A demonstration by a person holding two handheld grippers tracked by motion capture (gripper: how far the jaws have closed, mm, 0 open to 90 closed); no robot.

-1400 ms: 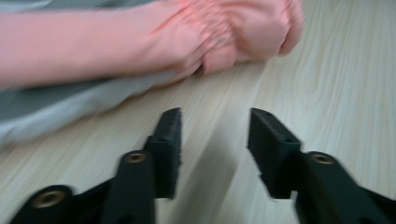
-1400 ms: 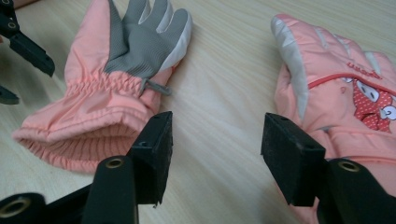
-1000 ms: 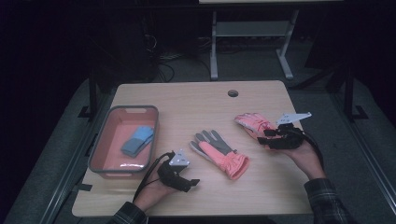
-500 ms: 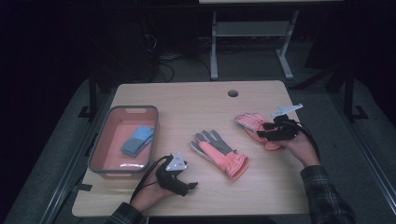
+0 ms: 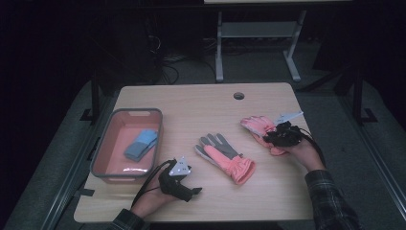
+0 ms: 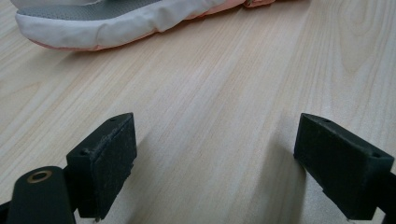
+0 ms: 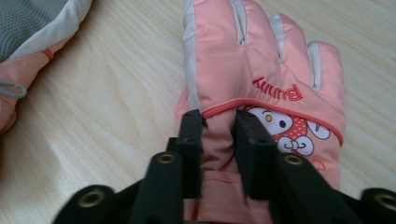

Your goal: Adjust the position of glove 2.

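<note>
Pinching a fold of the pink glove [image 7: 261,79], our right tongs [image 7: 218,135] have just been closing, left tongs [image 6: 219,168] wide over bare tabletop [image 6: 210,93], so we judge lifting comes next.

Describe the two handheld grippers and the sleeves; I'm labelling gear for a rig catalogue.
The left gripper and right gripper are black, each topped by a grey three-cornered plate and trailing a black cable. Their jaws are blocky black pads on arms with brass-ringed holes. Both sleeves are dark plaid.
</note>
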